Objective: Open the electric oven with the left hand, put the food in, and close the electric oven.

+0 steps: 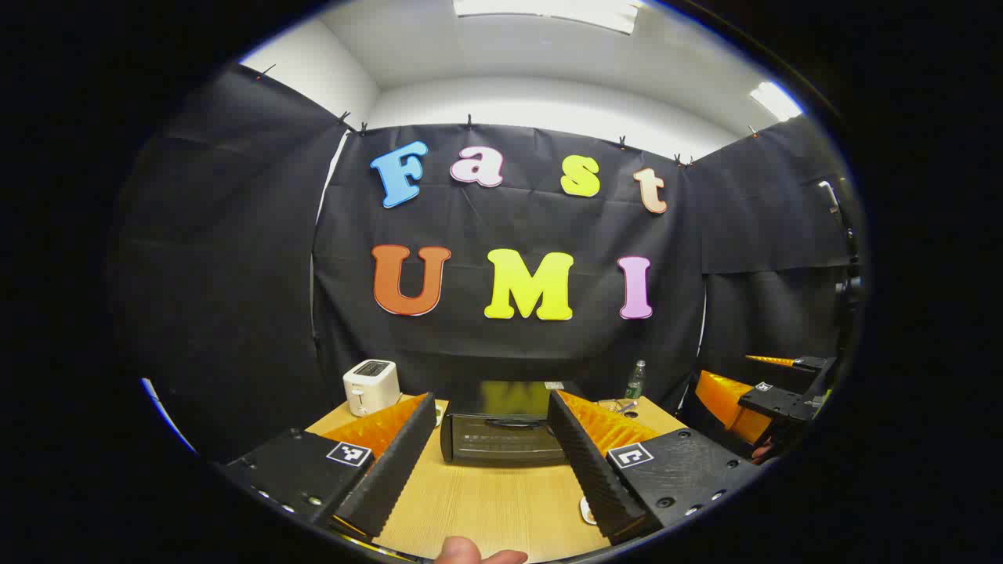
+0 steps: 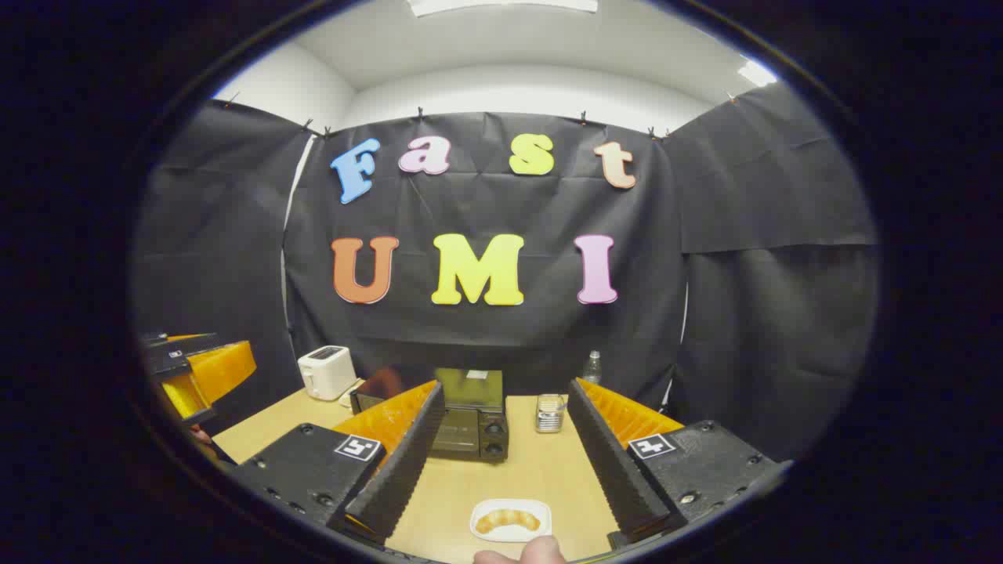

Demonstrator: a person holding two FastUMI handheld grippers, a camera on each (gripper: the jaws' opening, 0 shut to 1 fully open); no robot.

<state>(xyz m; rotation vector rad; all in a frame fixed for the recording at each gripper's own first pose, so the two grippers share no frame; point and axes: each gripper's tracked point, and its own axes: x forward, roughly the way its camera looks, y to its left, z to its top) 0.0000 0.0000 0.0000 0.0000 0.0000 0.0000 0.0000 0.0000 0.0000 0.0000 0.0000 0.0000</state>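
Across the booth runs a pale wooden worktop [image 1: 494,501], and toward its back, against the black cloth wall, stands the electric oven [image 1: 501,435], dark, with its door closed and a handle bar across the top of the door. In the right gripper view the same oven [image 2: 468,427] shows its knobs on the right side of its front. A white toaster [image 1: 371,385] stands at the back left of the worktop, well apart from the oven. The left hand-held gripper [image 1: 490,458] hangs above the worktop in front of the oven with its fingers spread wide and nothing between them; the oven door is framed in the gap. The right hand-held gripper [image 2: 505,462] is likewise spread wide and holds nothing; it also appears off at the right edge of the left gripper view. A small white plate [image 2: 541,513] lies on the worktop near the front, between the right gripper's fingers in that view, and on it rests the food [image 2: 508,520], a golden, curved pastry. A small metal can [image 2: 550,413] stands just right of the oven, and a clear bottle [image 1: 635,381] with a green label stands behind it near the wall.
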